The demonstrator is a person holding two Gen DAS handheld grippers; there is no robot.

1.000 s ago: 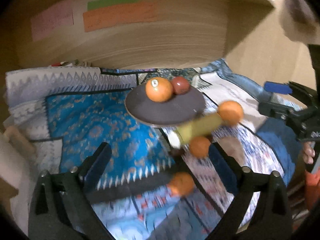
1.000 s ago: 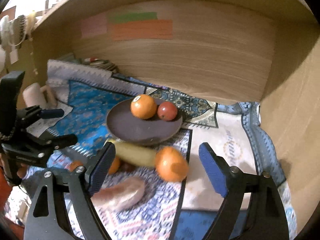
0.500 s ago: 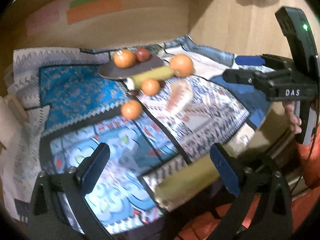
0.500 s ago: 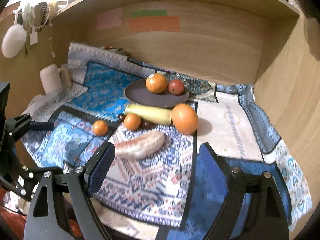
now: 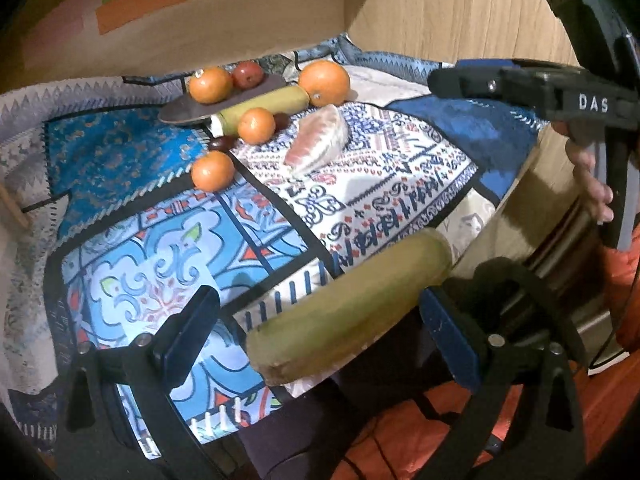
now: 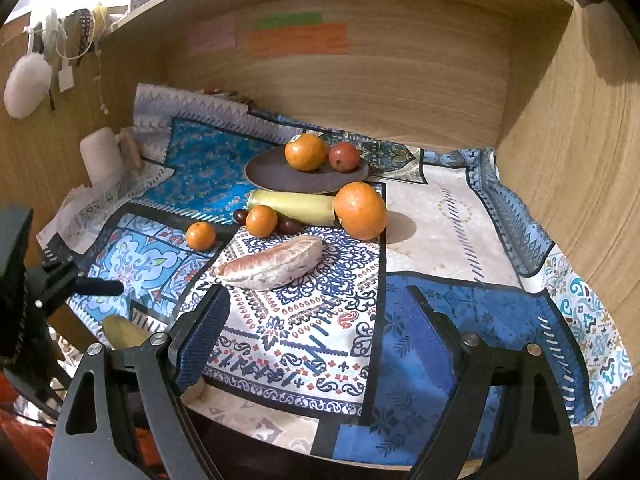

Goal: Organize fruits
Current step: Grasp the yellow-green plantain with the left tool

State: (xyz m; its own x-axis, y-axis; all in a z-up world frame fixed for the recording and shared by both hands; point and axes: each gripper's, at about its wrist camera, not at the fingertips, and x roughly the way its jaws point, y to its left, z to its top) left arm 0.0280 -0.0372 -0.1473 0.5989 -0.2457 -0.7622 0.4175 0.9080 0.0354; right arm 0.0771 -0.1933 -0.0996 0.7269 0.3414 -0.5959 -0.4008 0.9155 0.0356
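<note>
Both grippers pulled back from plate (image 6: 276, 178) to bench front edge. Fruit: orange and red fruit on plate; banana (image 6: 294, 205), big orange (image 6: 360, 210), two small oranges beside it on cloth (image 6: 440, 208). Second banana (image 5: 348, 308) lies between left gripper (image 5: 320, 332) jaws, apparently unclamped, likely next pick. Right gripper (image 6: 316, 332) wide open, empty.

A patchwork cloth (image 6: 440, 208) in blue, white and cream prints covers the floor of a wooden alcove (image 6: 420, 92). On the far wall, high up, three paper labels sit close together: a pink one (image 6: 212, 36) to the left, a green one (image 6: 288, 21) above an orange one (image 6: 300, 42). At the far left a white mug (image 6: 102, 156) stands on the cloth. A white fluffy ball (image 6: 26, 84) hangs on the left wall.
</note>
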